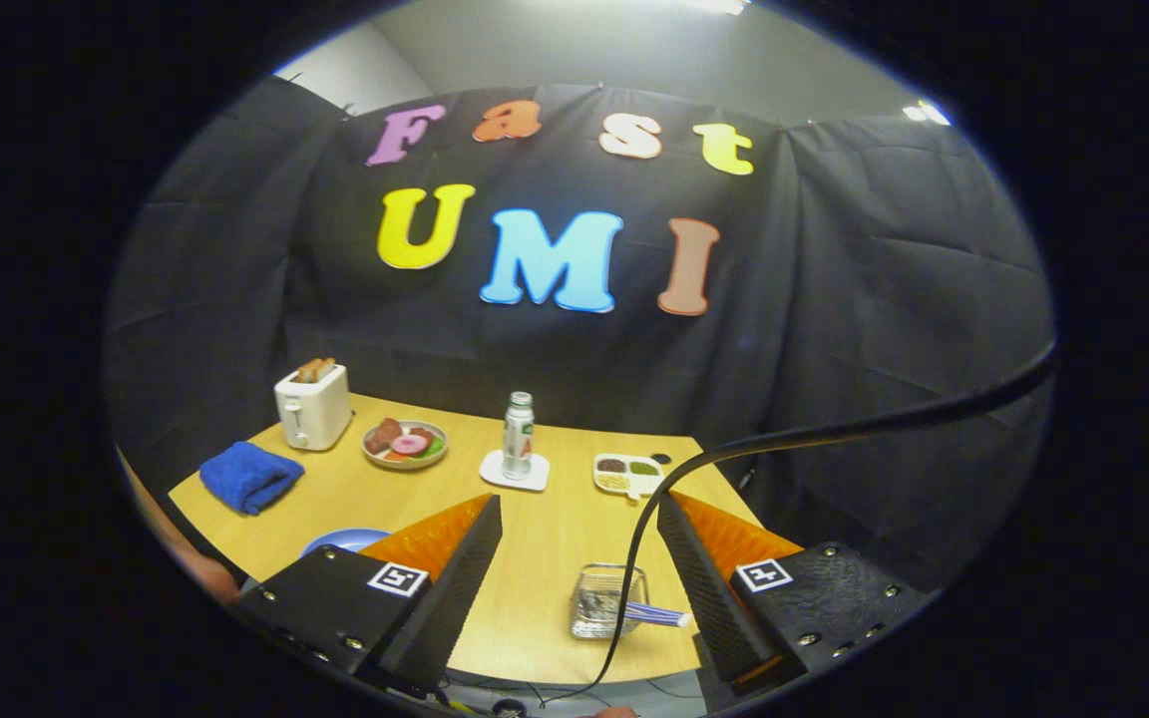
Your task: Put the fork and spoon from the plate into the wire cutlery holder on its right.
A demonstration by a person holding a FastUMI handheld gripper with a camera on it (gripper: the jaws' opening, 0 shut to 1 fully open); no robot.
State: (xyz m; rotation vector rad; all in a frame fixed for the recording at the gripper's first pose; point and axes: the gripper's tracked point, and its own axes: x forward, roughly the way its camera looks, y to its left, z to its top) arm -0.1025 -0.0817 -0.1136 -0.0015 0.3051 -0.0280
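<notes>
My gripper (579, 519) hangs open above the near part of the wooden table (545, 529), with nothing between its fingers. The wire cutlery holder (606, 600) stands between the fingers, close to the right one. A handle with blue and white stripes (656, 615) leans out of the holder toward the right finger. The blue plate (345, 540) shows as a sliver behind the left finger (455, 588), mostly hidden by it. What lies on the plate I cannot tell.
Beyond the fingers stand a bottle on a white coaster (518, 439), a plate of toy food (405, 444), a white toaster (312, 406), a blue cloth (249, 477) and a small divided tray (627, 474). A black cable (834, 431) crosses from the right.
</notes>
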